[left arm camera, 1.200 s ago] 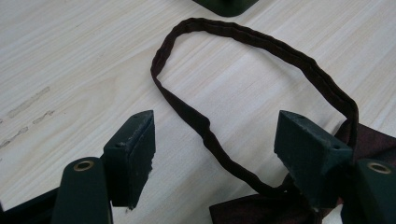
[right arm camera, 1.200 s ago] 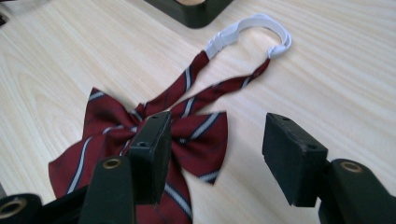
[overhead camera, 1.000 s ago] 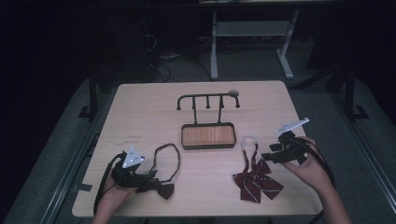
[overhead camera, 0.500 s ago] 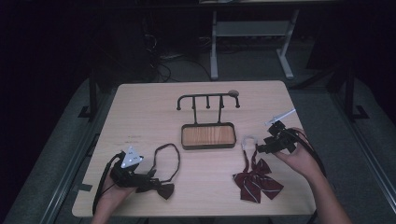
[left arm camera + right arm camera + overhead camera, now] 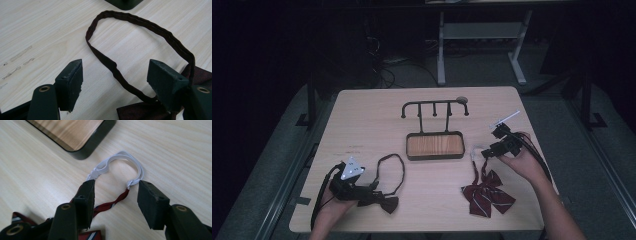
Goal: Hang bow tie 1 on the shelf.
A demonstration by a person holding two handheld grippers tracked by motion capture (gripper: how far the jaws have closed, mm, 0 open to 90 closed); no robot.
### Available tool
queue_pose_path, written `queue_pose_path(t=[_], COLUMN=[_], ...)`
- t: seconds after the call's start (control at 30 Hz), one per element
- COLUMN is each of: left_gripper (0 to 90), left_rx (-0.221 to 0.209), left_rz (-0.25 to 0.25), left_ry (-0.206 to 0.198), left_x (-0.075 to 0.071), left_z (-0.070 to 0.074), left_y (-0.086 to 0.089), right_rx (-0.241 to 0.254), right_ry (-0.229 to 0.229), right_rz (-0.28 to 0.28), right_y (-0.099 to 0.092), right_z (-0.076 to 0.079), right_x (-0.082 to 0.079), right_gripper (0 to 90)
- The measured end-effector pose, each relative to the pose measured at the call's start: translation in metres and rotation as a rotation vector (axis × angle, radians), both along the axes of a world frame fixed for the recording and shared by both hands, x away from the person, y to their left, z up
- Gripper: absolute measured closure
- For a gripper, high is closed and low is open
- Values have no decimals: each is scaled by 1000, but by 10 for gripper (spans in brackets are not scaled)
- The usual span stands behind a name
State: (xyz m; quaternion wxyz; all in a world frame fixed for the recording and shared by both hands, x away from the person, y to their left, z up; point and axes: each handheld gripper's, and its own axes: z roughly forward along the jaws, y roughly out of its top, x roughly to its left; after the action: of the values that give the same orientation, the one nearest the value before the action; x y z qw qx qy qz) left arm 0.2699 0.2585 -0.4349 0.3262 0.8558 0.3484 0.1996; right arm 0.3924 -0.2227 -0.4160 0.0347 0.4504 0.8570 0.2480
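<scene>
A dark bow tie (image 5: 388, 203) with a looped strap (image 5: 392, 169) lies at the table's front left. My left gripper (image 5: 373, 189) rests beside it, open, with the dark strap (image 5: 117, 72) running across the gap between its jaws (image 5: 117, 81) and the bow (image 5: 140, 112) at the bottom edge. At the front right lies a red striped bow tie (image 5: 487, 196) with a white elastic loop (image 5: 475, 150). My right gripper (image 5: 486, 151) is low over that loop. Its jaws have just been closing but stand apart (image 5: 115, 186), with the red strap (image 5: 112, 204) between them and the white loop (image 5: 121, 161) just past the tips.
A black stand with a wooden base tray (image 5: 434, 145) and a rail of hooks (image 5: 434, 106) stands mid-table, close to the right gripper's left; its corner (image 5: 82, 137) lies just beyond the white loop. A table leg frame (image 5: 477, 45) stands behind on the floor.
The right hand has moved left and slightly down, from the table's right edge to the white loop. The left hand and the dark bow tie have stayed put.
</scene>
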Motion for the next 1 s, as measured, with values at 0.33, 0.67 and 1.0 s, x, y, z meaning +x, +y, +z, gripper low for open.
queue_pose_path(t=[0.33,0.67,1.0], left_gripper=[293,293,294], left_rx=[-9,-13,-9], left_rz=[3,7,4], left_ry=[-1,-2,-5], left_x=[0,0,0], left_z=[0,0,1], left_y=[1,1,2], right_rx=[-40,-90,-166], right_ry=[38,58,54], right_rz=[-43,-57,-54], right_y=[2,7,15], right_z=[-12,-21,-28], right_x=[12,17,18], right_gripper=[506,552,630])
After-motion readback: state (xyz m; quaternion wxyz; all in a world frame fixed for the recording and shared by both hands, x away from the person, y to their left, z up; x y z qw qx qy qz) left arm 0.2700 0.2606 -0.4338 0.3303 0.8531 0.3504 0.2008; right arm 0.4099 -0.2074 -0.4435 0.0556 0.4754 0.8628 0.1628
